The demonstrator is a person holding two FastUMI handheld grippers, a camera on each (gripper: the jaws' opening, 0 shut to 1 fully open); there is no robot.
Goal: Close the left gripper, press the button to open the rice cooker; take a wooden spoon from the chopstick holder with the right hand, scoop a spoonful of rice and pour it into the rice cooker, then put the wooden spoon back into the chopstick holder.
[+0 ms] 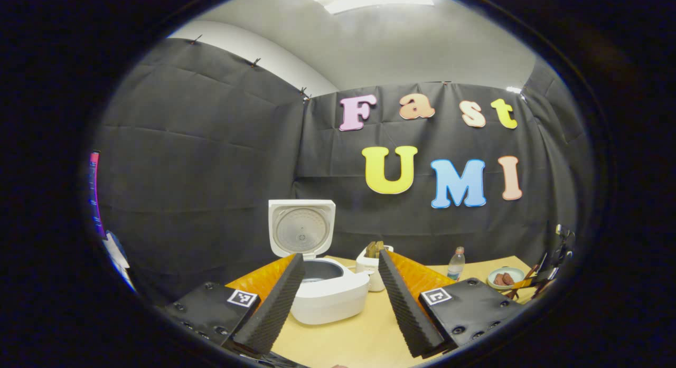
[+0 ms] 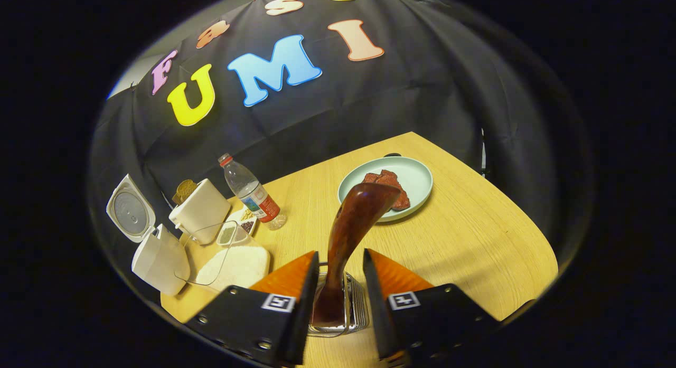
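In the right gripper view, the right gripper [image 2: 340, 283] sits lowest, its jaws set either side of the dark reddish-brown wooden spoon [image 2: 351, 236]. The spoon's lower end stands in the wire metal chopstick holder [image 2: 355, 307] between the fingers; its bowl rises upward and tilts toward the right. A narrow gap shows on each side of the handle, so whether the jaws actually pinch it cannot be told. Beyond the holder lies the pale wooden bench [image 2: 475, 236]. On it, behind the spoon's bowl, is a round pale green plate [image 2: 417, 180] carrying dark red pieces of food [image 2: 393, 186]. To the left is a clear shallow container of white rice [image 2: 232, 267], a small tray of mixed grains [image 2: 237, 228] behind it, and a clear plastic bottle with a red cap [image 2: 251, 191] just beside that tray. Farther left stand a white box-shaped container [image 2: 200, 209] and the white rice cooker [image 2: 158, 257] with its lid raised.

In the left gripper view, the left gripper [image 1: 338, 299] hangs above the bench [image 1: 343, 341] with its jaws spread wide and holding nothing. Between the fingers and farther off sits the rice cooker [image 1: 330, 299], lid [image 1: 301, 228] standing upright, the grey inner pot [image 1: 322, 270] exposed. Just behind it is the white container [image 1: 372, 273], then the bottle [image 1: 456, 263] and the plate [image 1: 504, 278] to the right.
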